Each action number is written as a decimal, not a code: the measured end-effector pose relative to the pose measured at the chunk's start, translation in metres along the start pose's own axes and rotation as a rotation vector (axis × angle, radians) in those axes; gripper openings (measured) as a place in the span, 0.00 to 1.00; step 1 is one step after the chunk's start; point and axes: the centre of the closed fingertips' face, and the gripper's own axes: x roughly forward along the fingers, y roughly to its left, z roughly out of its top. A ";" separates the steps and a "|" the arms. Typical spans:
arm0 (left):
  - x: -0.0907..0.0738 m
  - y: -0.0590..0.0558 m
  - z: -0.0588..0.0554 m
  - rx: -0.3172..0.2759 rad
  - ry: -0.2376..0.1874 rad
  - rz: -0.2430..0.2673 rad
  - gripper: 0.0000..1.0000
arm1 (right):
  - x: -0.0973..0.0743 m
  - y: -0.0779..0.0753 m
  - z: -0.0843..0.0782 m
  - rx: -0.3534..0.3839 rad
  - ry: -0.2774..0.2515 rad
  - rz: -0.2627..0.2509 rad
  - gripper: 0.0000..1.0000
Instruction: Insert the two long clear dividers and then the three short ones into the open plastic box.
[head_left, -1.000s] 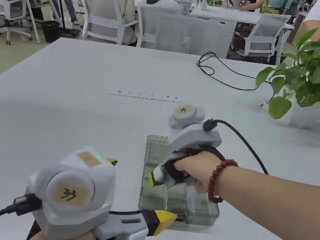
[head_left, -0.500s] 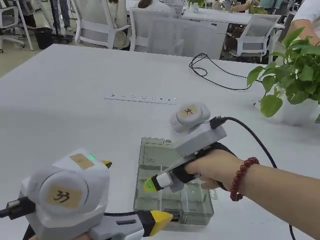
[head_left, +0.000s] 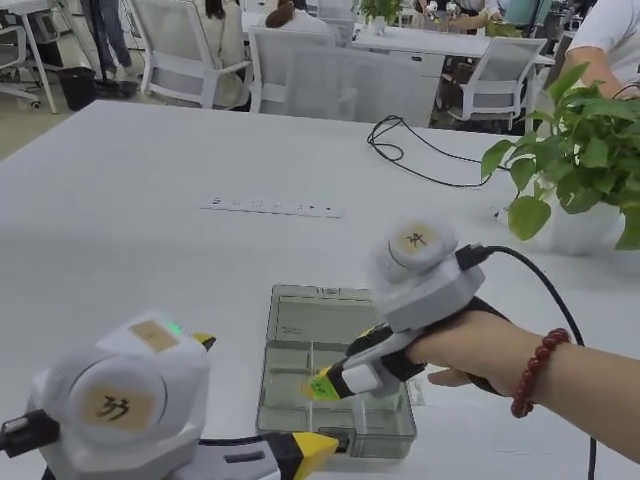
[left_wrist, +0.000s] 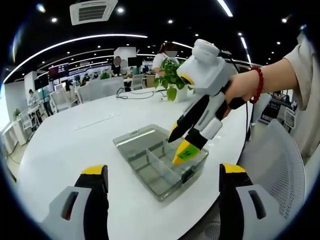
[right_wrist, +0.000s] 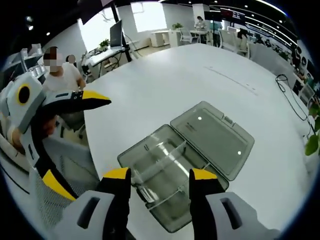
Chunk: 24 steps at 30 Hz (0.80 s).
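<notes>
Hovering over the plastic box (head_left: 305, 318), the parted, apparently empty right claw (head_left: 325, 385) should be squared; left claw (left_wrist: 162, 172), seven o'clock, gapes empty.

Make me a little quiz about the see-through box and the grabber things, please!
1. True or false: the lid of the plastic box is shut.
2. What stands near the right edge of the table in the head view? A) potted plant B) teapot C) stack of books
3. Fill in: the ___ gripper hangs over the box with its jaws apart.
Key: 1 false, the lid lies open. 2 A. 3 right: it is the right gripper.
</notes>
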 end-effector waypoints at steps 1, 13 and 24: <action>0.000 0.000 0.000 0.000 0.000 0.001 0.94 | -0.002 0.000 -0.002 -0.004 0.000 0.003 0.48; -0.001 -0.002 -0.002 0.000 0.013 0.005 0.93 | -0.027 -0.013 -0.027 -0.042 -0.007 0.002 0.51; 0.001 -0.003 -0.002 0.006 0.016 0.007 0.92 | -0.046 -0.036 -0.050 -0.102 0.024 -0.003 0.52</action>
